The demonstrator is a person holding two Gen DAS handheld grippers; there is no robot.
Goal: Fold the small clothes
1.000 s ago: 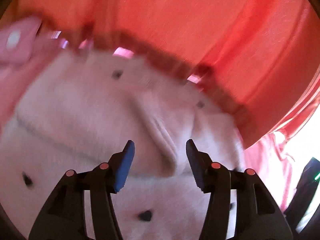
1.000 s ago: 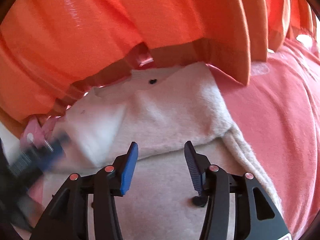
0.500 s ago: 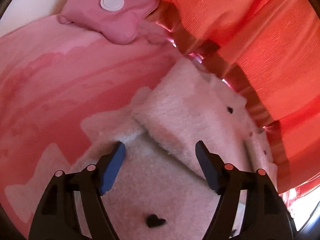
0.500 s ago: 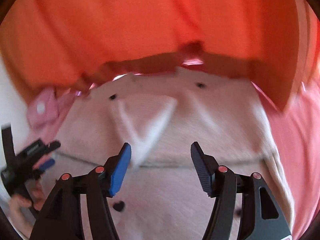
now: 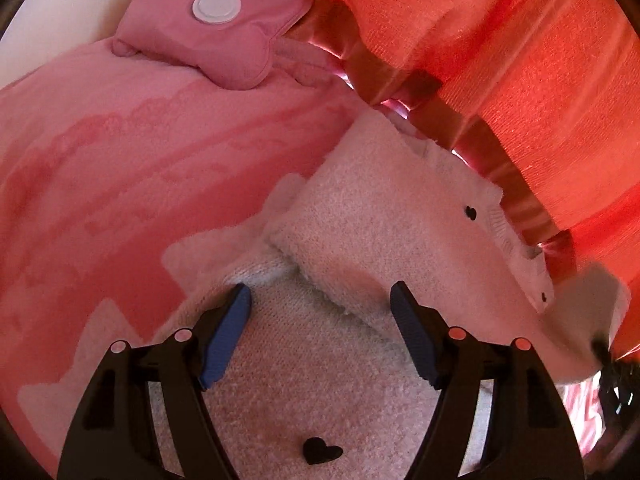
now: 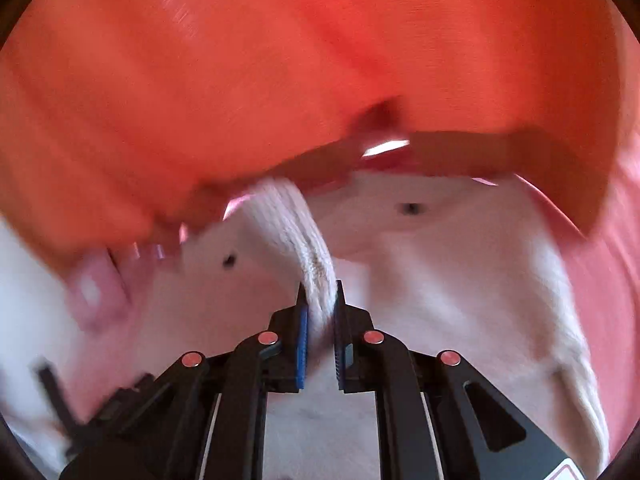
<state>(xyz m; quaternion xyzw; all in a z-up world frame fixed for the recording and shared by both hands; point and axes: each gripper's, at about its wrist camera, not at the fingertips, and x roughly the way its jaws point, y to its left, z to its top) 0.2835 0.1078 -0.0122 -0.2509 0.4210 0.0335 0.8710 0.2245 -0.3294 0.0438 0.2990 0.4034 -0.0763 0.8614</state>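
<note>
Left wrist view: left tongs (image 5: 320, 320) released, jaws wide apart and hovering over a cream fleece garment (image 5: 380, 232) dotted with small black hearts. Nothing sits between the pads. A folded flap of the garment lies across its lower layer, the fold edge running just ahead of the jaws. The garment lies on a pink blanket (image 5: 120, 152) with pale patches. A pink padded pouch (image 5: 216, 28) with a white round disc rests at the far edge of the blanket. Orange curtain (image 5: 540, 80) hangs behind, its hem just past the garment.

Right wrist view (motion-blurred): right tongs (image 6: 320, 312) closing, with a ribbed cream band of the garment (image 6: 296, 224) pinched between the blue pads and lifted clear of the layer below. The rest of the garment spreads out flat beneath. The orange curtain fills the upper half.
</note>
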